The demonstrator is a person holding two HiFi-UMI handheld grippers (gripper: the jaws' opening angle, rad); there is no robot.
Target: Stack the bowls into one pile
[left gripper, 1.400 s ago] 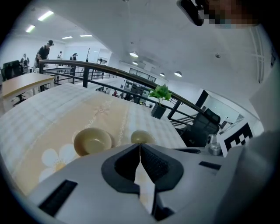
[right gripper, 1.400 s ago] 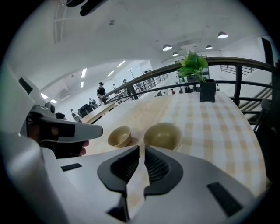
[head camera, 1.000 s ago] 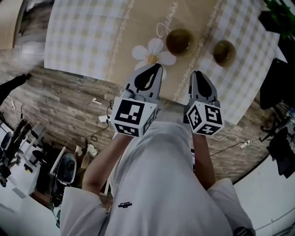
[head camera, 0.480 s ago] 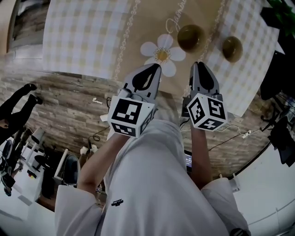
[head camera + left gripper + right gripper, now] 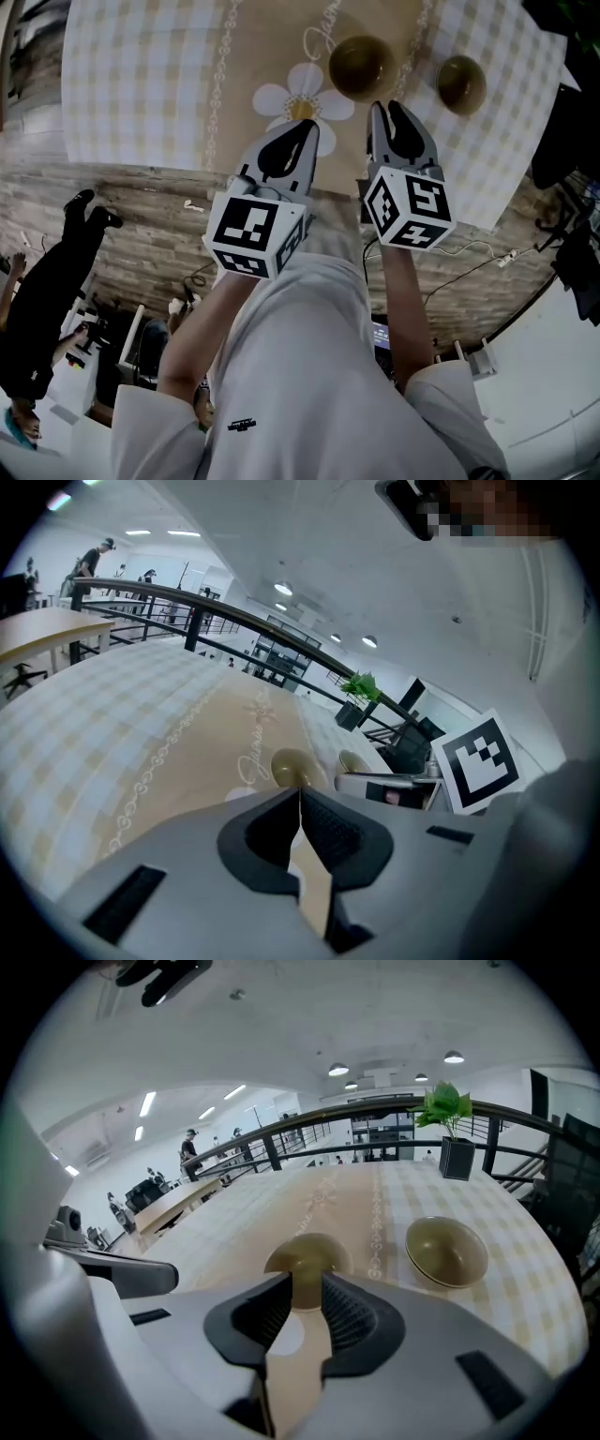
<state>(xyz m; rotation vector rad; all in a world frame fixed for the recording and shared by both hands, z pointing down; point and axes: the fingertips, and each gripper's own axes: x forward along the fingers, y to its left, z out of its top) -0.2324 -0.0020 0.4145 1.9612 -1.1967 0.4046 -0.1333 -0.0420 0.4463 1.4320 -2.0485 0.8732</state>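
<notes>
Two olive-green bowls stand apart on the table: the larger bowl (image 5: 364, 67) (image 5: 307, 1254) (image 5: 292, 764) on the beige runner, the smaller bowl (image 5: 461, 82) (image 5: 446, 1251) (image 5: 354, 761) to its right on the checked cloth. My right gripper (image 5: 386, 108) (image 5: 307, 1283) hovers just in front of the larger bowl, jaws a little apart with nothing between them. Further left, my left gripper (image 5: 305, 129) (image 5: 300, 794) is over the daisy print, its jaws closed together and empty. Both bowls are upright and empty.
The tablecloth (image 5: 141, 75) is checked, with a beige runner and a white daisy print (image 5: 302, 94). The table's near edge runs just under both grippers. A potted plant (image 5: 445, 1105) and a railing stand beyond the far side. A person (image 5: 47, 281) is on the floor at left.
Both grippers have moved forward over the table's edge towards the bowls. The right gripper's tips are now close to the larger bowl. The bowls have not moved.
</notes>
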